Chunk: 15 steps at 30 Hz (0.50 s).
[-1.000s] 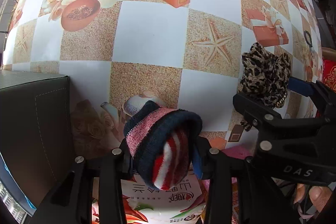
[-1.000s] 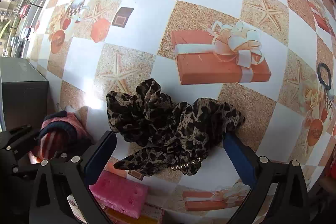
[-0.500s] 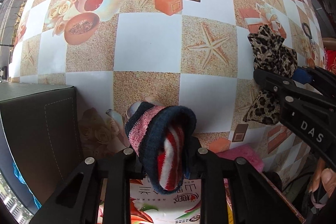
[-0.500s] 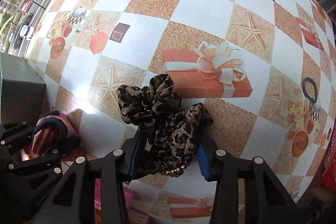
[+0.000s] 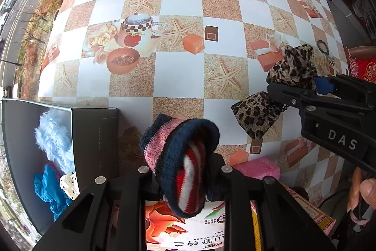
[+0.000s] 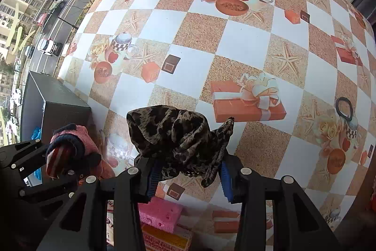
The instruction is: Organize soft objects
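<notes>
A knitted sock (image 5: 183, 147) in navy, pink and red-white stripes hangs above the table, and my left gripper (image 5: 185, 175) is shut on it. My right gripper (image 6: 188, 171) is shut on a bunched leopard-print fabric piece (image 6: 169, 131), also lifted off the patterned tablecloth (image 6: 246, 44). The left wrist view shows that fabric (image 5: 293, 65) and the right gripper (image 5: 303, 86) at the right. The right wrist view has the sock (image 6: 70, 142) in the left gripper (image 6: 63, 157) at lower left. An open black box (image 5: 94, 133) at the left holds fluffy light-blue and blue soft things (image 5: 54, 135).
A pink sponge (image 6: 159, 213) lies on printed packets (image 5: 188, 227) near the front edge. A black hair tie (image 6: 343, 107) rests on the cloth at the right. A person's fingers (image 5: 362, 192) hold the right gripper. A red cushion (image 5: 364, 67) shows at the far right.
Both grippers rose, carrying the sock and the leopard fabric off the table. The right jaws went from wide open to shut on the fabric. The box's inside came into view.
</notes>
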### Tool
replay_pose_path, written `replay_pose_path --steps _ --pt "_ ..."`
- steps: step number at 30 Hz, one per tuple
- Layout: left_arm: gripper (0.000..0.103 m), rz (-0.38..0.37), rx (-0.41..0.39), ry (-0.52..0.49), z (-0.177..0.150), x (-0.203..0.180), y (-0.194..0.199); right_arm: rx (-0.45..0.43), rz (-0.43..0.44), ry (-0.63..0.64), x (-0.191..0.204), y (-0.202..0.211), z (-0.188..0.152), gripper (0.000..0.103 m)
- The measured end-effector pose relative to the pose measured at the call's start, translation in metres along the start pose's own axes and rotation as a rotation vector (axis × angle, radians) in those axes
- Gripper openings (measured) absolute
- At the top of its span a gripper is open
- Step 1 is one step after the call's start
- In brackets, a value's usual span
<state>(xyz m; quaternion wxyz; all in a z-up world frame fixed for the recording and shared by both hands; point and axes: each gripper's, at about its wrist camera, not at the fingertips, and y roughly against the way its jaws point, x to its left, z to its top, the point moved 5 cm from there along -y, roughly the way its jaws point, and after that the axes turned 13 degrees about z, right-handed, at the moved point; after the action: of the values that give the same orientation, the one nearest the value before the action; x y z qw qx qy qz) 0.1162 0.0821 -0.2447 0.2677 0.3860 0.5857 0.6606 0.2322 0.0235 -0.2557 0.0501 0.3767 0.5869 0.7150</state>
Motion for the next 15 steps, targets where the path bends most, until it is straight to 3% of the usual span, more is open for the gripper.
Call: replay_pose_path --steps 15 --pt "0.027 -0.024 -0.085 -0.012 -0.045 0.038 0.036 -0.050 0.060 0.031 0.061 0.038 -0.021 0.045"
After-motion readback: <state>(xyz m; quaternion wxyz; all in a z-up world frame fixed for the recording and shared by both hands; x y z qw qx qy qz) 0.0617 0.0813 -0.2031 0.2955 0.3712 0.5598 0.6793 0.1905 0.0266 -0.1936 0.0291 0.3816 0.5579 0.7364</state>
